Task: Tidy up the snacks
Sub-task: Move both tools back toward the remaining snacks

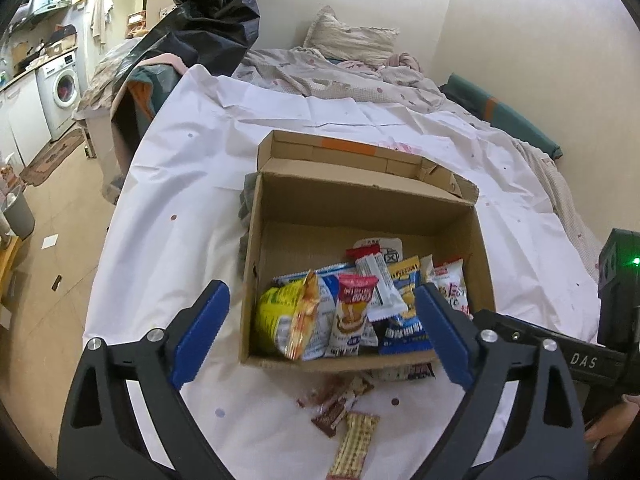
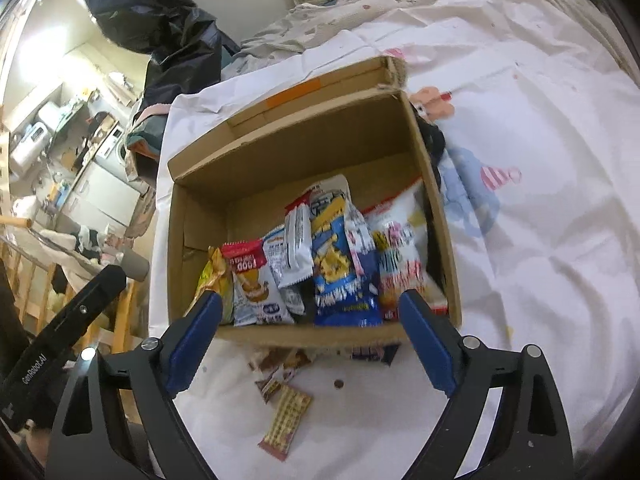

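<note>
An open cardboard box [image 1: 280, 200] stands on a white sheet, its near half packed with several upright snack packets, among them a yellow-green one [image 1: 274, 316], a red-topped one [image 1: 352, 316] and a blue one [image 1: 404, 332]. My left gripper [image 1: 320, 292] is open above the box's near wall, gripping nothing. In the right wrist view the same box [image 2: 280, 152] lies ahead, and my right gripper [image 2: 310, 299] is open and empty over its near edge. On the sheet before the box lie brown packets [image 2: 280, 372] and a tan wafer bar [image 2: 286, 420]. A further packet [image 2: 372, 352] pokes out from under the box.
The white sheet [image 1: 180, 208] covers a bed with a crumpled quilt [image 1: 340, 76] and a pillow [image 1: 352, 38] at the far end. A black plastic bag [image 1: 208, 12] hangs at the far left corner. Left of the bed is floor, with a washing machine [image 1: 60, 88].
</note>
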{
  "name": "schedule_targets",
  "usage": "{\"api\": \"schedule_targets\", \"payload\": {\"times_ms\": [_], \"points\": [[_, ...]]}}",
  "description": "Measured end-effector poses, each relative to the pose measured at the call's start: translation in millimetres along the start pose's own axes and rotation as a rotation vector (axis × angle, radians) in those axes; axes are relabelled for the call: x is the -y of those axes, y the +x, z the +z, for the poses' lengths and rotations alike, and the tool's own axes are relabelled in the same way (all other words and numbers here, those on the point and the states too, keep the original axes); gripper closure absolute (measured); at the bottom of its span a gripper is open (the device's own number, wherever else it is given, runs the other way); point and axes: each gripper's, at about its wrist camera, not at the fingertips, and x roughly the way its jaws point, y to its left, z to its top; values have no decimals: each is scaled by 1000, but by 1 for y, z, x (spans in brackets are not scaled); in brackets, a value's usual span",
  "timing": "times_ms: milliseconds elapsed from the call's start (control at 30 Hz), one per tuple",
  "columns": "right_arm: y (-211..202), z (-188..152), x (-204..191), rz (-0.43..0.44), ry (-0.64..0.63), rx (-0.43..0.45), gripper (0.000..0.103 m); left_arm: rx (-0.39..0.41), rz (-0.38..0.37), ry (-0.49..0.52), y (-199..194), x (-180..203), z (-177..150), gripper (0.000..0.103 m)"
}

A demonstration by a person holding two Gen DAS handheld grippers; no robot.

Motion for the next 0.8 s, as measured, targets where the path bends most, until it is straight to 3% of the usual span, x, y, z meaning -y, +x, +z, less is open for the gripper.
{"api": "schedule_targets", "payload": {"times_ms": [167,400,533,700,800], "points": [[1,-27,17,23,104,-48,11,-12,14,26,-11,0,-16,11],[-7,-56,26,41,156,-64,11,-102,42,-5,-6,-11,-49,11],[-8,-63,36,48,198,-74,11,-230,45,-47,15,-15,-73,11],[-5,-64,49,5,216,-92,11,-377,61,23,45,4,-103,11],[-3,-64,54,4,243,-100,11,-447,22,60,60,19,-118,11]]}}
